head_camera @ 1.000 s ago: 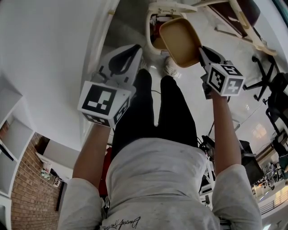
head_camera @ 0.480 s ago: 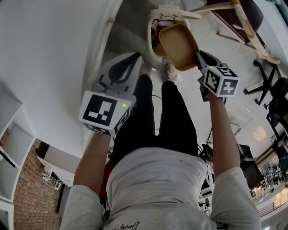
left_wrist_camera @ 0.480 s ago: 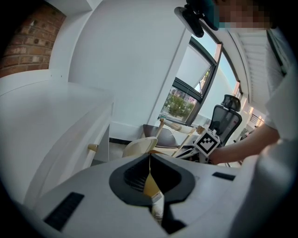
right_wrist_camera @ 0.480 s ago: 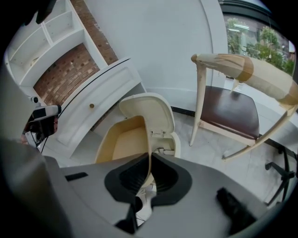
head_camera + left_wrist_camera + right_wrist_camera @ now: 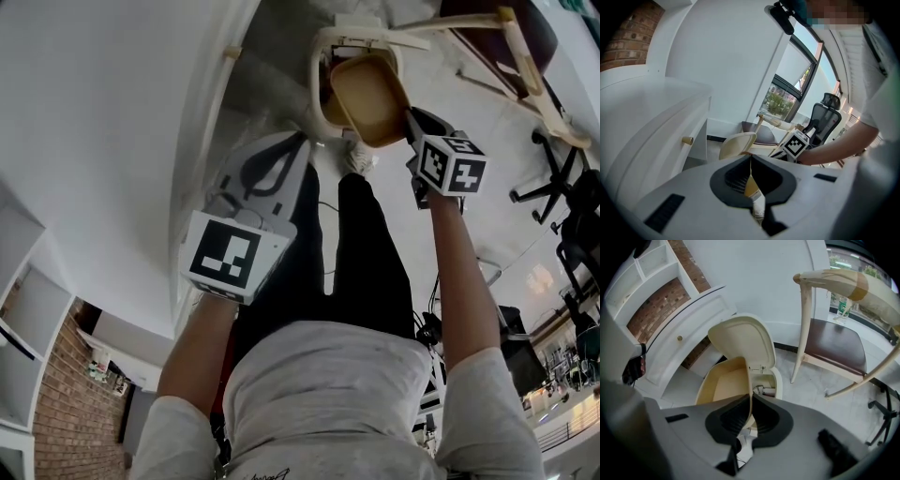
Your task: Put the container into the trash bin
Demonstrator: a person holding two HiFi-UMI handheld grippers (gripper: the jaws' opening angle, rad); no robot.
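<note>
Pinching one thin wall of the container (image 5: 724, 385), the right gripper (image 5: 751, 401) holds it tilted over the open bin (image 5: 779, 380). It looks light, stiff and empty, so a rim grip should do. Bin contents are unclear. The left gripper (image 5: 751, 161) has its jaws together, empty.

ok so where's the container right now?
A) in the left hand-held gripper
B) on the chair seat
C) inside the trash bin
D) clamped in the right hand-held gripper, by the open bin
D: the right hand-held gripper is shut on the container wall, beside the open trash bin.
</note>
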